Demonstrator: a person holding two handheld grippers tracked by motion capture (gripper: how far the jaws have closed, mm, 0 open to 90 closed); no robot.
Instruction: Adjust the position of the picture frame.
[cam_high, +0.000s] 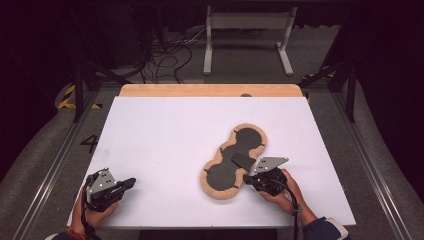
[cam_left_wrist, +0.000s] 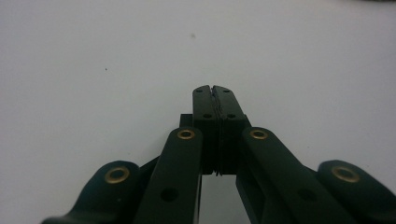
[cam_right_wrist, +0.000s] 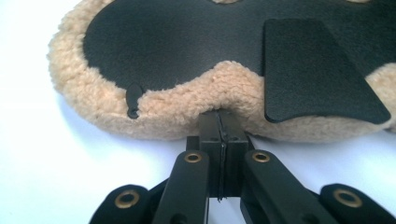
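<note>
High view showed the fleece-edged pad (cam_high: 234, 161) lying right of the bench's (cam_high: 165, 130) middle, toward its near edge. Right hand-held gripper (cam_high: 253, 175), jaws pressed together, touched its fleece rim; left hand-held gripper (cam_high: 129, 183), also pressed together, rested near the near left corner.

One legible mark: a dark numeral "4" (cam_high: 90, 143) on the grey floor (cam_high: 45, 150), left of the white surface (cam_high: 165, 130). Yellow-and-black hazard striping (cam_high: 66, 97) lies on the floor farther back, carrying no text. Nothing else bears readable lettering.
</note>
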